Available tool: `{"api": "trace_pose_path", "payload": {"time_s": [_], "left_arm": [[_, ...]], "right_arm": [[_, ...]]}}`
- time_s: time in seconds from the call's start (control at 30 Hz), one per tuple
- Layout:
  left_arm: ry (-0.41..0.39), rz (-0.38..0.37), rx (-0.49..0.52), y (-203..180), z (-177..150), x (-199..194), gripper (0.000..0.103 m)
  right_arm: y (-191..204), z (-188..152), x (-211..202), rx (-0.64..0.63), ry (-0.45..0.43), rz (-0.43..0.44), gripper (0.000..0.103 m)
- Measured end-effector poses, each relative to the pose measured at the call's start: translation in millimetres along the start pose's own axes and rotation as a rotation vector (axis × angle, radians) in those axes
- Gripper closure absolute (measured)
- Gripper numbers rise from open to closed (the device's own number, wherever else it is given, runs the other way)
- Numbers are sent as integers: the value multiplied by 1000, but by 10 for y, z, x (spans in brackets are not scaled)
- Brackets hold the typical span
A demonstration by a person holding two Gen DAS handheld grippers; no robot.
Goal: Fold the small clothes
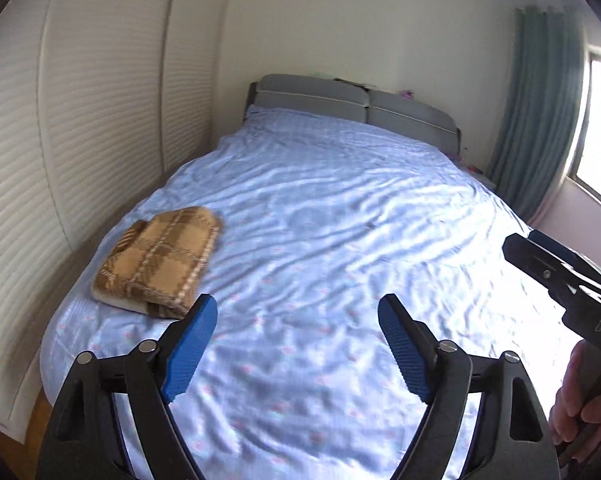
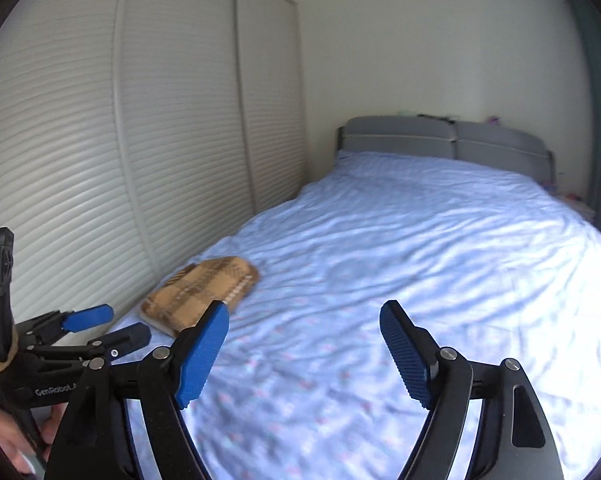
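1. On the bed's left edge, close to the slatted wardrobe doors (image 1: 100, 128), sits the tan plaid garment (image 1: 160, 260): it lies in a compact, stacked bundle, edges roughly squared, flat on the pale blue bedsheet (image 1: 340, 208). It looks folded already.

2. Moving right, the left tongs (image 1: 296, 344) hang above the sheet, just beside the bundle's near corner but not touching it. The blue pads stand wide apart and there is nothing between them, only bare sheet.

3. Further right, the right tongs (image 2: 304, 348) hover over the middle of the bed, well clear of the garment. Their pads are spread wide too, and they carry nothing. In the left wrist view, the person's hand (image 1: 576, 400) shows at the edge, wrapped round the handle.

4. Beyond them, the rest of the sheet runs rumpled and bare up to the grey headboard (image 1: 340, 100), with a green curtain (image 1: 540, 112) by the window on the far right.

5. Verdict on progress: the one garment in view appears done and set aside, and both tongs are free. No other unfolded clothes show anywhere on the bed, so either the job is finished here or the next piece lies out of view; the pictures cannot say which.
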State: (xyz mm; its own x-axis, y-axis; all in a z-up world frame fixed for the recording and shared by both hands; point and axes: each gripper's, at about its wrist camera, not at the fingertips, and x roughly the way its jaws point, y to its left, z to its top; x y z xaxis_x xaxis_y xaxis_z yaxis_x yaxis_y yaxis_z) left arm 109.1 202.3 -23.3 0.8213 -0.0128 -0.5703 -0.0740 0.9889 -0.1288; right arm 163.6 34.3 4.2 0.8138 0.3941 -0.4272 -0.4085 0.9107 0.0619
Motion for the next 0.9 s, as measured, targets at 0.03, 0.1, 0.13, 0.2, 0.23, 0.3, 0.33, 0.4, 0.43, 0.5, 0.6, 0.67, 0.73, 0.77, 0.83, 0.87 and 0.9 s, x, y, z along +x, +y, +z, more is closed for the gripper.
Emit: {"api": "trace_pose_path", "payload": {"time_s": [0.03, 0.1, 0.13, 0.2, 0.23, 0.3, 0.33, 0.4, 0.43, 0.5, 0.6, 0.67, 0.73, 0.77, 0.83, 0.87, 0.9], "left_arm": [[-5, -4, 19, -169, -37, -61, 16], [-6, -20, 42, -476, -115, -170, 16], [-4, -35, 51, -618, -155, -217, 15], [-5, -46, 67, -867, -235, -326, 15], [-15, -39, 74, -975, -270, -377, 13], [-35, -19, 85, -1153, -347, -467, 3], [-39, -15, 87, -1217, -386, -499, 1], [-30, -17, 92, -1346, -462, -549, 1], [-27, -16, 95, -1396, -501, -567, 1], [-33, -6, 112, -1495, -584, -630, 1], [-52, 10, 129, -1594, -718, -709, 1], [-68, 8, 134, -1642, -807, -760, 0], [-81, 16, 141, -1685, -891, -795, 0], [-84, 17, 145, -1703, -932, -808, 0], [-89, 25, 155, -1723, -1008, -809, 0], [-92, 29, 157, -1725, -1037, -803, 0], [-94, 31, 157, -1724, -1068, -802, 0]], "right_arm": [[-124, -30, -162, 8, -1, -24, 24], [-355, -118, -464, 22, -3, -69, 24], [-461, -164, -612, 30, -4, -94, 23], [-670, -246, -865, 56, -4, -130, 17], [-777, -291, -984, 70, -8, -145, 16], [-942, -377, -1185, 89, -18, -187, 15], [-1032, -420, -1268, 100, -23, -209, 14], [-1163, -539, -1465, 119, -39, -241, 13], [-1220, -585, -1536, 127, -45, -260, 11], [-1306, -677, -1651, 139, -54, -288, 11], [-1394, -844, -1773, 162, -61, -330, 7], [-1428, -954, -1910, 170, -68, -345, 4], [-1438, -1051, -1943, 164, -69, -355, 4], [-1426, -1087, -1941, 158, -72, -360, 4], [-1422, -1169, -2001, 148, -76, -369, 4], [-1399, -1197, -2000, 146, -79, -370, 4], [-1393, -1227, -1997, 146, -80, -369, 4]]}}
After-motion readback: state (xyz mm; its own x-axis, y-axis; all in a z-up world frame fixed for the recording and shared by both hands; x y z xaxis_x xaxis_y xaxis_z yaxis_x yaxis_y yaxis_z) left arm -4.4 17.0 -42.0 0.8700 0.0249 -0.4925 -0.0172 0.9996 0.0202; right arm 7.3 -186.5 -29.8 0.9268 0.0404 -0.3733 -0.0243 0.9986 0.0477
